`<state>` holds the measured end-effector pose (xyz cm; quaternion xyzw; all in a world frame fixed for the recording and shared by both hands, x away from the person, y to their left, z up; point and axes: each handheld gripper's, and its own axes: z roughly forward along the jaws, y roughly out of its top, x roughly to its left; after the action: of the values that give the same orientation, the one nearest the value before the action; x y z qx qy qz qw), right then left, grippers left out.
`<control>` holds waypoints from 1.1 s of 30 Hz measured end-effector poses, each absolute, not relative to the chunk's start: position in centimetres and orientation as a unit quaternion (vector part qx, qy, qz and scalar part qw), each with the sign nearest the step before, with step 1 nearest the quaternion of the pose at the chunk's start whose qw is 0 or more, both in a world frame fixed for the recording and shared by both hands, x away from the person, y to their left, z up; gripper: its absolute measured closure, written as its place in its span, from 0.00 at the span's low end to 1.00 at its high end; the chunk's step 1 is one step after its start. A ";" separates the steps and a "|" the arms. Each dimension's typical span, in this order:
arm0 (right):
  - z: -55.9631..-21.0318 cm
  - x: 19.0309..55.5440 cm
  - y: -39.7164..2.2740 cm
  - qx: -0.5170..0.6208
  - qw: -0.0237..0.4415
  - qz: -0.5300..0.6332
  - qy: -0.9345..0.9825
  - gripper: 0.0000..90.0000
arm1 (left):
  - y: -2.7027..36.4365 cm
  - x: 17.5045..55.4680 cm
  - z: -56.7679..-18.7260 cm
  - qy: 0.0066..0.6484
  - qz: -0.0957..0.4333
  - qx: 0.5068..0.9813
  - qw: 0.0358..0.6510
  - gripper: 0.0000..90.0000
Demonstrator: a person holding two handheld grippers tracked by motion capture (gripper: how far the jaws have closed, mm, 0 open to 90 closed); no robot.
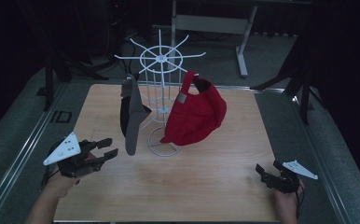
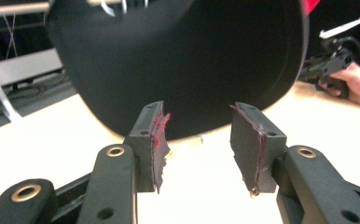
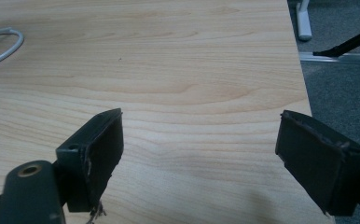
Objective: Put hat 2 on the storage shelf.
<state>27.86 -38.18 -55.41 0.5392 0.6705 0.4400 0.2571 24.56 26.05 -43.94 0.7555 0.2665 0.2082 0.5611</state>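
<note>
A: What was hard to make out at that moment?

B: The black cap (image 1: 130, 115). From above it hung edge-on from the white wire rack (image 1: 160, 88), its grey brim pointing down, so its front panel was out of sight. In the left gripper view it loomed as a blurred dark mass (image 2: 183, 60), cut off at the top edge.

A: Any writing or logos?

B: None I could read. The red cap (image 1: 194, 114), hanging from the rack's other side, had a small grey patch, too small to tell what it was.

A: And the tools?

B: The left gripper (image 1: 107, 150) sat at the near left of the table (image 1: 206, 186), just beside the black cap's brim. Its jaws stood apart with nothing between them; the pads (image 2: 157, 140) carried red smears. The right gripper (image 1: 267, 169) was at the near right, well apart from both caps, jaws spread wide over bare wood (image 3: 192, 93).

A: Anything else cut off?

B: The rack's base ring showed as a white curve (image 3: 3, 46) in the right gripper view.
</note>
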 end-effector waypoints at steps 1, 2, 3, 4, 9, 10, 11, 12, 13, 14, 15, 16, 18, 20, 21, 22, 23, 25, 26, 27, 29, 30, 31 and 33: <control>-55.4 27.9 -38.2 0.539 0.257 0.440 0.671 0.16 | 26.0 24.6 -43.9 0.266 0.208 0.755 0.561 0.62; -55.4 27.9 -38.2 0.539 0.257 0.439 0.671 0.16 | 26.2 24.5 -44.5 0.271 0.205 0.756 0.559 0.62; -55.4 27.9 -38.2 0.539 0.257 0.439 0.671 0.16 | 26.3 24.5 -44.9 0.274 0.204 0.757 0.556 0.62; -55.4 27.8 -38.1 0.539 0.258 0.439 0.671 0.16 | 26.4 24.4 -45.5 0.281 0.205 0.758 0.552 0.62; -55.4 27.9 -38.1 0.539 0.258 0.438 0.672 0.16 | 26.7 24.1 -47.4 0.295 0.195 0.758 0.548 0.62; -55.4 27.9 -38.1 0.539 0.258 0.438 0.672 0.16 | 26.7 24.1 -47.4 0.295 0.195 0.758 0.548 0.62; -55.4 27.9 -38.1 0.538 0.259 0.438 0.672 0.16 | 26.7 24.0 -48.1 0.298 0.192 0.761 0.543 0.62; -55.4 27.9 -38.1 0.538 0.259 0.438 0.672 0.16 | 26.7 23.9 -48.3 0.298 0.188 0.762 0.543 0.62; -55.4 27.9 -38.1 0.538 0.259 0.437 0.672 0.16 | 26.6 23.9 -48.6 0.299 0.186 0.761 0.544 0.62; -55.4 27.9 -38.1 0.538 0.260 0.437 0.672 0.16 | 26.6 23.9 -48.6 0.299 0.186 0.761 0.544 0.62; -55.4 27.9 -38.1 0.538 0.260 0.438 0.672 0.16 | 26.6 23.8 -49.1 0.302 0.185 0.760 0.545 0.62; -55.4 27.9 -38.1 0.538 0.260 0.438 0.672 0.16 | 26.6 23.8 -49.1 0.302 0.185 0.760 0.545 0.62; -55.4 27.9 -38.1 0.537 0.260 0.438 0.672 0.16 | 26.7 23.7 -49.9 0.307 0.183 0.760 0.543 0.62; -55.4 27.9 -38.1 0.537 0.260 0.438 0.672 0.16 | 26.6 23.6 -50.1 0.310 0.182 0.759 0.543 0.62; -55.4 27.9 -38.1 0.537 0.260 0.437 0.673 0.16 | 26.6 23.5 -50.5 0.311 0.181 0.758 0.543 0.62; -55.4 27.9 -38.1 0.537 0.260 0.437 0.673 0.16 | 26.7 23.4 -50.9 0.314 0.181 0.760 0.540 0.62; -55.4 27.9 -38.1 0.537 0.260 0.437 0.673 0.16 | 26.7 23.4 -51.1 0.314 0.180 0.760 0.540 0.62; -55.4 27.9 -38.1 0.537 0.261 0.438 0.673 0.16 | 26.8 23.2 -51.4 0.318 0.179 0.760 0.538 0.62; -55.4 27.9 -38.1 0.536 0.260 0.437 0.673 0.16 | 26.8 23.2 -51.4 0.318 0.179 0.760 0.538 0.62; -55.4 27.9 -38.1 0.536 0.260 0.437 0.673 0.16 | 26.9 23.2 -51.6 0.319 0.177 0.758 0.541 0.62; -55.4 27.9 -38.1 0.537 0.260 0.436 0.673 0.16 | 27.0 23.1 -51.8 0.322 0.176 0.757 0.540 0.62; -55.4 27.9 -38.1 0.537 0.260 0.436 0.673 0.16 | 27.0 23.1 -51.9 0.323 0.173 0.758 0.540 0.62; -55.4 27.9 -38.0 0.537 0.261 0.436 0.674 0.16 | 27.1 23.1 -52.1 0.326 0.172 0.758 0.538 0.62; -55.4 27.9 -38.0 0.536 0.261 0.436 0.674 0.16 | 27.1 23.1 -52.2 0.325 0.169 0.759 0.539 0.62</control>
<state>27.89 -38.04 -55.41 0.5365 0.6741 0.4356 0.2608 23.08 27.11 -52.22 0.7588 0.3247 0.1691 0.5387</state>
